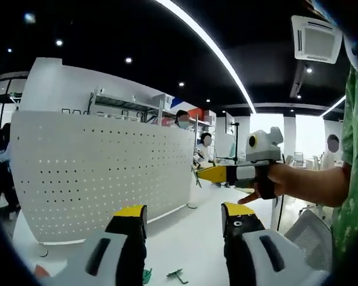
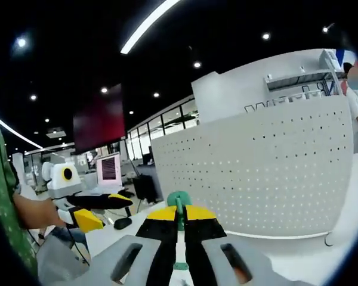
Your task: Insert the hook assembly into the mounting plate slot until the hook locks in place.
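Left gripper view: the left tool (image 1: pixel 184 221) is released above the white bench (image 1: pixel 185 235), facing the perforated mounting plate (image 1: pixel 101 176). Right gripper view: the right tool (image 2: pixel 180 219) is clenched on the green hook assembly (image 2: pixel 179 201), near that plate (image 2: pixel 262 179).

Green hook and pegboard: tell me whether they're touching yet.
Apart. The right gripper view shows the right gripper shut on the green hook, held up with open space between it and the white pegboard behind.
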